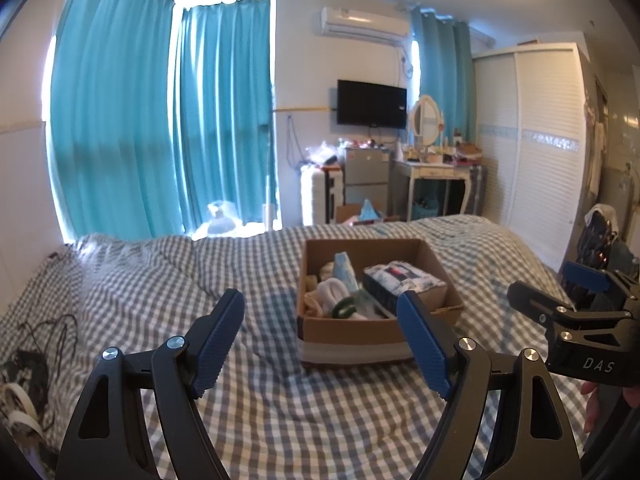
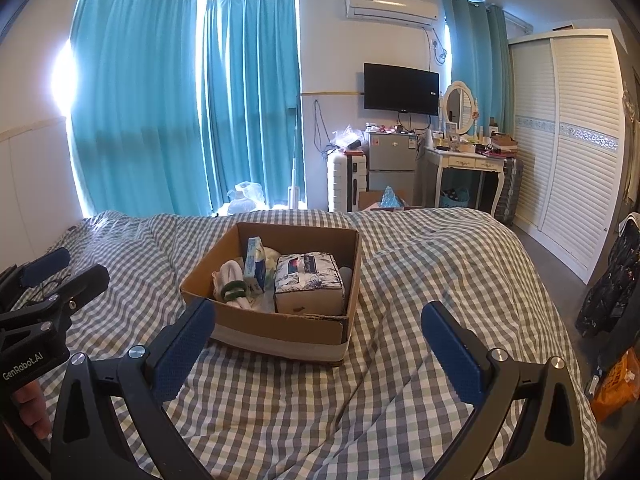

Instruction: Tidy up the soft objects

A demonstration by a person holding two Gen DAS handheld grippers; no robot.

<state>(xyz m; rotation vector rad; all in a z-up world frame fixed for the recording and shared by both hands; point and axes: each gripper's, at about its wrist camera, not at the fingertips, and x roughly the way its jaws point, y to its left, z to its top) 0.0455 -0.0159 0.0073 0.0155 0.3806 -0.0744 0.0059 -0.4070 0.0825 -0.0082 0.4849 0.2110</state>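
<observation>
Your left gripper [image 1: 320,344] has its jaws spread wide with nothing between them, only checked bedding below. Your right gripper [image 2: 318,354] is the same: jaws wide apart, empty, poised over the bed [image 2: 420,280]. Each one shows at the edge of the other's view, side by side and apart, with your fingers wrapped under the handles.

Just ahead of both sits the box [image 2: 280,326], an open cardboard one resting on the bed's checked cover, a pale band round its base. From your left view its near right corner lies behind the right finger's pad. Inside, on the right, a tissue pack [image 2: 310,284] with a blue leafy print lies flat. Left of it a slim blue packet [image 2: 255,264] stands on end. Further left are rolled white socks [image 2: 231,272], with a green ring [image 2: 234,290] in front of them.

On the bed far to your left lies a black cable [image 1: 48,332]. Beyond the bed hang teal curtains [image 2: 140,100].
</observation>
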